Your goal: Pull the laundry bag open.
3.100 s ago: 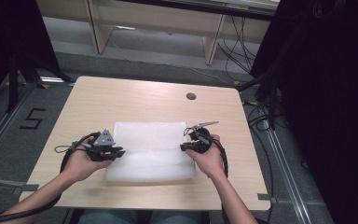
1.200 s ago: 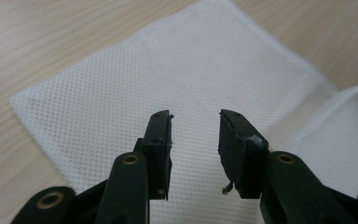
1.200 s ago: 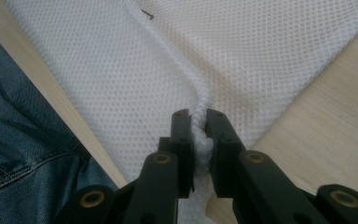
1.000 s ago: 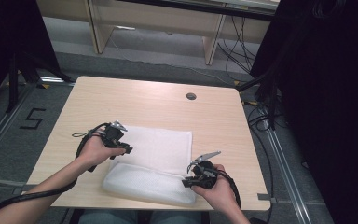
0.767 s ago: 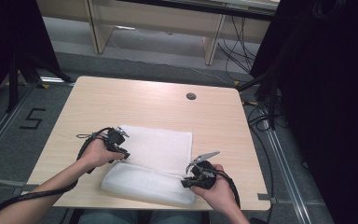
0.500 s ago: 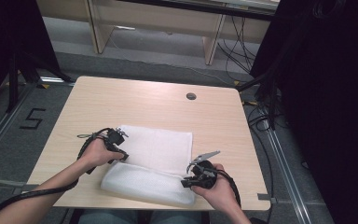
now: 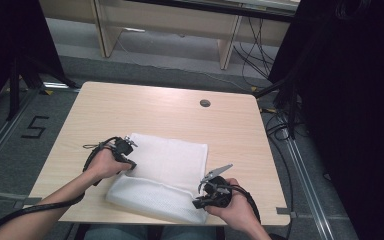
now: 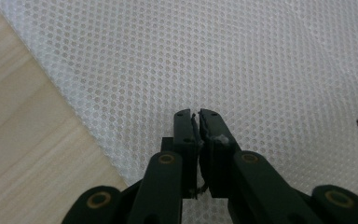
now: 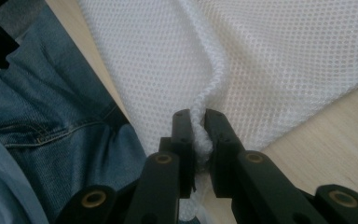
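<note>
The right gripper is pinching a bunched fold of the white mesh cloth at the cloth's near right corner; in the right gripper view its jaws are closing tightly on a rope-like ridge of the fabric, which is running up from between the pads and curving away over the flat part of the cloth. The person's right hand is gripping the tool from behind, just off the cloth's near edge. Blue jeans are showing past that same edge, below the table.

The left gripper is resting at the cloth's left edge, about halfway along it, with the left hand wrapped around it. Its jaws have just been closing and are standing almost together; in the left gripper view only a thin sliver is showing between the pads, and whether any mesh is caught there cannot be told. The tips are pointing down at the mesh just inside the cloth's edge.

The cloth is lying on the wooden table, spread flat on its far half, while its near half is puffing up in a loose roll between the two grippers. A small round grommet is sitting in the tabletop well beyond the cloth's far right corner.
</note>
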Action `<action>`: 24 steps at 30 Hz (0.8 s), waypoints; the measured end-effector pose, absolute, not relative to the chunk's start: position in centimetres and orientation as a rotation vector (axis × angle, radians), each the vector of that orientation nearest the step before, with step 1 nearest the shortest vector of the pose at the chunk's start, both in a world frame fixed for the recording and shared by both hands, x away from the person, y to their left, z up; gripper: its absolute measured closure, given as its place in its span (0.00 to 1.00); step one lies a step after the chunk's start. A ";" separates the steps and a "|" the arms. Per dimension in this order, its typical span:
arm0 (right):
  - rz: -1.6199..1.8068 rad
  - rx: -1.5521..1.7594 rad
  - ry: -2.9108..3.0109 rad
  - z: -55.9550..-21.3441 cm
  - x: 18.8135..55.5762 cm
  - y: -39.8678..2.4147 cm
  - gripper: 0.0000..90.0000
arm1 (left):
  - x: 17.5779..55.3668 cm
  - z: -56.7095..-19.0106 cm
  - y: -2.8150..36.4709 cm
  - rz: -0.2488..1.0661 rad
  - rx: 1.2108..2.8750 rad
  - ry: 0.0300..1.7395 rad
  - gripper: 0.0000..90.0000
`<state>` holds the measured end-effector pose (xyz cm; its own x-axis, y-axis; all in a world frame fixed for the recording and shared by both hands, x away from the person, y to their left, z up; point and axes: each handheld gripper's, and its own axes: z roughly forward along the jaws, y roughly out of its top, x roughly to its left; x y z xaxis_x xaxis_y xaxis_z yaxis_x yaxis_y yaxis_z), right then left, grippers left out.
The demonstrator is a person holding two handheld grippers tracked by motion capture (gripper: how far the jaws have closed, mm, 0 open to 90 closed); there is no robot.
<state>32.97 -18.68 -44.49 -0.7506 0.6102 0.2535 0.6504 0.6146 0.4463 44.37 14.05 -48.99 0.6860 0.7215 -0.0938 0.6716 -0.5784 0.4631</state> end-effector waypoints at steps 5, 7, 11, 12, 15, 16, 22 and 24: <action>-0.802 -1.037 -2.753 -44.1 32.5 -18.4 0.88 | 44.6 -48.9 13.8 0.161 2.433 1.098 0.94; -0.803 -1.040 -2.739 -44.0 32.3 -18.5 0.86 | 44.9 -48.8 13.8 0.180 2.453 1.096 0.94; -0.805 -1.051 -2.720 -43.8 32.2 -18.5 0.84 | 45.2 -48.9 13.8 0.191 2.430 1.121 0.94; -0.814 -1.048 -2.727 -43.7 32.3 -18.6 0.83 | 45.3 -48.9 13.8 0.196 2.429 1.129 0.94; -0.837 -1.071 -2.713 -43.3 32.6 -18.6 0.79 | 45.2 -48.9 13.6 0.214 2.447 1.115 0.94; -0.860 -1.081 -2.718 -43.1 32.8 -18.6 0.77 | 45.1 -48.9 13.4 0.227 2.444 1.116 0.94; -0.977 -1.165 -2.778 -41.3 35.3 -18.5 0.69 | 45.2 -48.7 12.7 0.253 2.484 1.119 0.95; -0.966 -1.180 -2.754 -41.2 36.3 -17.7 0.65 | 45.3 -48.7 12.7 0.247 2.478 1.133 0.94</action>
<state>36.31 -17.67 -41.19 -0.7189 0.6580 0.2241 0.6538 0.5305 0.5395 45.31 12.71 -48.73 0.6554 0.7553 -0.0067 0.6841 -0.5897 0.4293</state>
